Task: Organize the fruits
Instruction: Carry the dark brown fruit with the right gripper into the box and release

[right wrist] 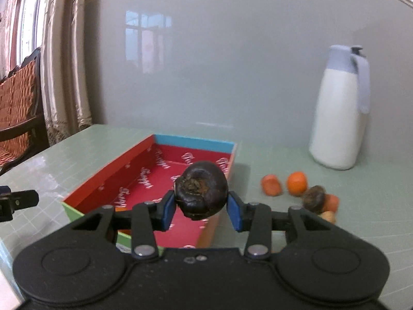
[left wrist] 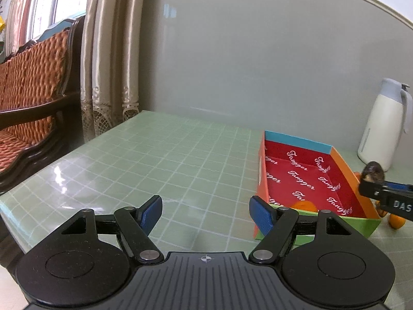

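Observation:
My right gripper (right wrist: 201, 206) is shut on a dark brown round fruit (right wrist: 201, 190) and holds it above the near end of a red-lined cardboard box (right wrist: 108, 178). The same fruit (left wrist: 373, 173) and right gripper (left wrist: 371, 183) show at the box's right side in the left wrist view. The box (left wrist: 346, 170) holds one orange fruit (left wrist: 304, 206) at its near end. My left gripper (left wrist: 205, 213) is open and empty, just left of the box. Loose fruits lie right of the box: two oranges (right wrist: 296, 183), a dark fruit (right wrist: 313, 198) and smaller orange pieces (right wrist: 270, 184).
A white jug with a grey lid (right wrist: 338, 118) stands at the back right near the wall. The table has a green grid cover (left wrist: 160, 160). A wooden sofa (left wrist: 28, 87) and curtains (left wrist: 111, 51) stand beyond the table's left edge.

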`<state>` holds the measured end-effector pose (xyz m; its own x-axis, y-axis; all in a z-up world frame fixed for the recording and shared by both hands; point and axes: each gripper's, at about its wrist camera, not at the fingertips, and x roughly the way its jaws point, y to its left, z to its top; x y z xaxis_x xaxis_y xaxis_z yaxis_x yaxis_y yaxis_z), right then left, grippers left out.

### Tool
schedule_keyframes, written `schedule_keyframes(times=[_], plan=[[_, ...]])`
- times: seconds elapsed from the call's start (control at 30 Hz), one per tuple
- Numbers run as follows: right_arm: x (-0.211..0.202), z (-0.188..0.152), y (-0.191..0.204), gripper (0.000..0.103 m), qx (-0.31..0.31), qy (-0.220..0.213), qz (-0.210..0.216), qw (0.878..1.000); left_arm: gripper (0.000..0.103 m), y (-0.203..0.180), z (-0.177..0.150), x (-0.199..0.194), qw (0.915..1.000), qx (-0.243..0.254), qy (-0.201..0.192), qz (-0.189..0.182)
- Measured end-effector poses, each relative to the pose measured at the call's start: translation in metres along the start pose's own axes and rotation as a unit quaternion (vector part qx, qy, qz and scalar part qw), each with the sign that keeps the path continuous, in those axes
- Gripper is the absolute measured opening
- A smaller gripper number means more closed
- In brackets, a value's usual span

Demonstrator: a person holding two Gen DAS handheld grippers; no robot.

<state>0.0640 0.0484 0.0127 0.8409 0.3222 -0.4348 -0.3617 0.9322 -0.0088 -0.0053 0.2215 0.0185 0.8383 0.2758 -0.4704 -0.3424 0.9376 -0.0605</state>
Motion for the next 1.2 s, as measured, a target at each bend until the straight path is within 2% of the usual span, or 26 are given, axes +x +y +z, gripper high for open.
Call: schedule_keyframes(times=[0.2,0.27,0.33,0.4,0.7,0.77,0.8,1.0,1.1,1.2], plan=[[0.009,-0.004,0.025,0.042,-0.024,0.014,0.023,0.999,0.074,-0.003,0.000,0.001,1.0000,0.003,0.003,-0.003],[0.011,-0.006,0.032,0.045,-0.043,0.018,0.012,0.999,0.074,-0.005,0.000,0.001,1.0000,0.004,0.003,-0.005],[0.005,-0.007,0.034,0.063,-0.048,0.003,0.005,0.999,0.074,-0.008,0.001,0.000,1.0000,0.004,0.002,-0.007],[-0.004,-0.005,0.028,0.066,-0.037,-0.017,0.005,0.999,0.074,-0.010,0.001,0.000,0.9999,0.005,0.001,-0.010],[-0.028,-0.002,-0.029,0.069,-0.003,-0.027,-0.055,0.998,0.075,-0.032,0.001,0.000,0.9994,0.010,-0.002,-0.033],[-0.032,-0.002,-0.042,0.071,0.002,-0.031,-0.069,0.997,0.091,-0.040,0.001,-0.002,0.9992,0.009,-0.007,-0.038],[-0.035,-0.002,-0.049,0.071,0.002,-0.030,-0.077,0.997,0.093,-0.045,0.001,-0.004,0.9991,0.012,-0.013,-0.037],[-0.055,-0.006,-0.089,0.071,0.016,-0.034,-0.117,0.992,0.095,-0.076,0.001,-0.008,0.9975,0.029,-0.018,-0.062],[-0.066,-0.009,-0.108,0.073,0.025,-0.038,-0.135,0.990,0.102,-0.093,0.001,-0.011,0.9965,0.038,-0.020,-0.072],[-0.074,-0.012,-0.125,0.074,0.036,-0.039,-0.151,0.987,0.103,-0.112,0.000,-0.014,0.9949,0.050,-0.025,-0.084]])
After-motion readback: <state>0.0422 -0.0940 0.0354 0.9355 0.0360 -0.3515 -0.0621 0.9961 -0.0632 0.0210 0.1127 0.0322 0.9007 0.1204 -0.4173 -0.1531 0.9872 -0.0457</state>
